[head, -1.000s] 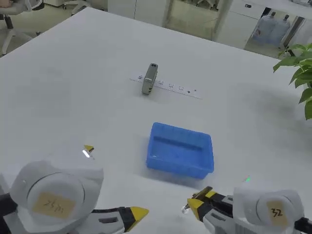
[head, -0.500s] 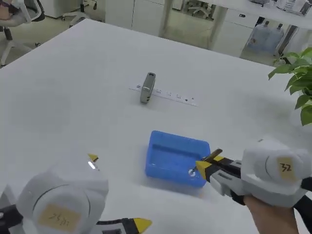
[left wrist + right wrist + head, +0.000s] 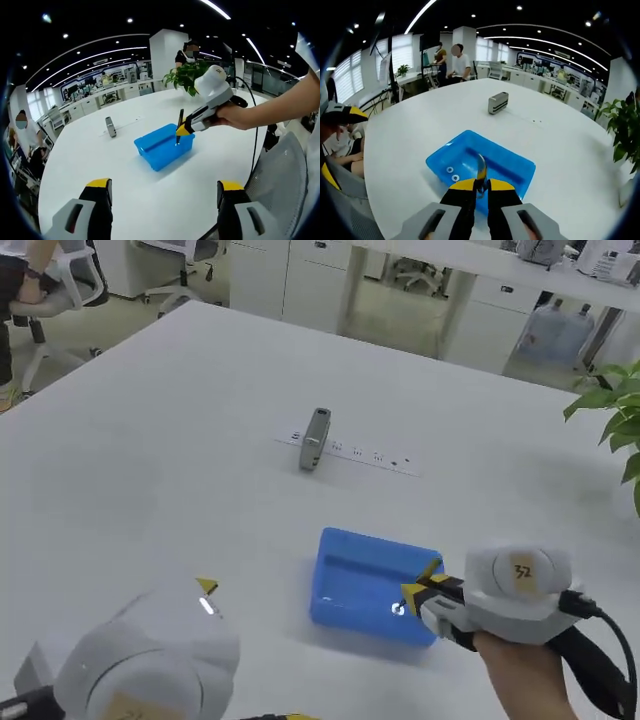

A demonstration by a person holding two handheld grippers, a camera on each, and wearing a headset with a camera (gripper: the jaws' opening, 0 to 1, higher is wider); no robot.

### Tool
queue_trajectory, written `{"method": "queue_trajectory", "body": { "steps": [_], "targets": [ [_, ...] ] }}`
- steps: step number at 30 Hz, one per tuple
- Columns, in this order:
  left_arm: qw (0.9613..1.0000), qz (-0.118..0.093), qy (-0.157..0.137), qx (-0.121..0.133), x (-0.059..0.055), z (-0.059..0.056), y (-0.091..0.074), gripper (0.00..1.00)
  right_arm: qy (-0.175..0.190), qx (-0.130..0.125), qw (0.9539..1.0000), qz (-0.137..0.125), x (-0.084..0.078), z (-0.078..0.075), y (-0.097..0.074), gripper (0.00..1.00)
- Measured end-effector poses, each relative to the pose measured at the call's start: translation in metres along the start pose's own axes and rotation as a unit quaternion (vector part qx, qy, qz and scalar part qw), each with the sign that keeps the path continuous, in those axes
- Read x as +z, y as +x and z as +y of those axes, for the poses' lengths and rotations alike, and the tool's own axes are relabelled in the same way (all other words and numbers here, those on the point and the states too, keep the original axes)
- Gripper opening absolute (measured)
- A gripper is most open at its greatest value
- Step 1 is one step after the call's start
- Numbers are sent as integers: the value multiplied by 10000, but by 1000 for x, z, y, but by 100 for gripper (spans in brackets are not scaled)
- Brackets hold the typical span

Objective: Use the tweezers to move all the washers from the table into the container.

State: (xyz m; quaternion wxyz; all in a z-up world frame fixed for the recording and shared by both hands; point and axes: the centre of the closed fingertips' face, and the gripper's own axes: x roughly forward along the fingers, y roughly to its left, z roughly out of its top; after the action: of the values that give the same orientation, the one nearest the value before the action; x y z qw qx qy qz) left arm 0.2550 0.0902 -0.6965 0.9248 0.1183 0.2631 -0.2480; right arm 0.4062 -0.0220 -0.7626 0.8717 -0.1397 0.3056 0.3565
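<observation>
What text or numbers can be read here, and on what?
"32": yellow sticker on the right gripper.
Yellow label on the left gripper: writing cut off, unreadable.
Power strip markings: too small to read.

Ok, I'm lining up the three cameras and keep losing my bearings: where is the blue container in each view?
Head view: blue container low, right of centre, beside the right gripper.
Left gripper view: near the middle, just below centre.
Right gripper view: lower centre, under the tweezers.
Shared landmark: the grey box on the table beyond it.
</observation>
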Motion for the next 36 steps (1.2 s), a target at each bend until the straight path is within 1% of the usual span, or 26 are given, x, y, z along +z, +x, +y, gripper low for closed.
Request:
{"method": "queue_trajectory", "body": {
  "steps": [5,8,9,10,11,13,16,17,19,20,21,22,24,25,26,27,28,29,31,32,33,34,36],
  "targets": [
    [10000,-38,-29,-46,3,0,2,88,255,5,9995,173,-13,-5,11,4],
    [10000,-51,19,-48,5,0,3,88,286,-3,9993,248,-18,-4,13,4],
    [10000,-63,35,-53,6,0,3,88,312,-14,9995,102,-13,-5,15,4],
    [9999,-89,64,-51,8,0,4,88,351,-10,9992,174,-14,-6,17,4],
    [9999,-108,89,-50,10,0,4,88,364,-14,9991,207,-15,-7,15,4],
    [9998,-133,149,-50,13,-1,4,89,357,-27,9992,202,-14,-6,15,4],
    [9995,-201,240,-72,20,-2,5,89,350,16,9992,201,-14,-4,15,5],
    [9994,-229,262,-80,23,-3,4,88,355,6,9992,177,-12,-4,12,5],
    [9988,-328,344,-99,31,-4,4,86,384,-54,9992,-5,-5,-5,4,5],
    [9981,-449,413,-81,38,-4,2,84,548,-16,9983,-178,3,-4,-1,5],
    [9976,-524,441,-90,43,-5,1,81,611,22,9977,-281,8,-3,-6,5],
    [9971,-607,449,-127,48,-6,0,78,554,32,9976,-406,16,-2,-14,5],
    [9966,-667,439,-192,53,-8,0,73,369,76,9978,-541,26,3,-25,5],
    [9960,-731,455,-256,58,-9,0,69,159,179,9979,-602,31,10,-33,5],
    [9954,-772,477,-317,60,-11,0,65,3,215,9979,-614,33,14,-38,5],
    [9945,-823,498,-425,64,-14,0,61,-236,261,9974,-628,35,22,-45,5],
    [9938,-859,505,-499,67,-16,1,56,-396,327,9967,-624,36,27,-49,5],
    [9928,-835,567,-642,69,-19,2,51,-490,394,9962,-595,35,33,-52,5],
    [9917,-763,755,-714,70,-22,4,41,-579,497,9955,-568,33,44,-60,4],
    [9900,-782,856,-808,73,-27,6,37,-697,614,9940,-572,32,53,-64,4],
    [9888,-839,836,-905,76,-31,7,33,-768,697,9931,-546,30,58,-67,4],
    [9866,-899,787,-1112,80,-40,8,29,-941,806,9910,-506,27,67,-70,4],
    [9853,-886,754,-1250,82,-46,10,28,-1241,874,9876,-407,20,77,-75,4]
  ]
}}
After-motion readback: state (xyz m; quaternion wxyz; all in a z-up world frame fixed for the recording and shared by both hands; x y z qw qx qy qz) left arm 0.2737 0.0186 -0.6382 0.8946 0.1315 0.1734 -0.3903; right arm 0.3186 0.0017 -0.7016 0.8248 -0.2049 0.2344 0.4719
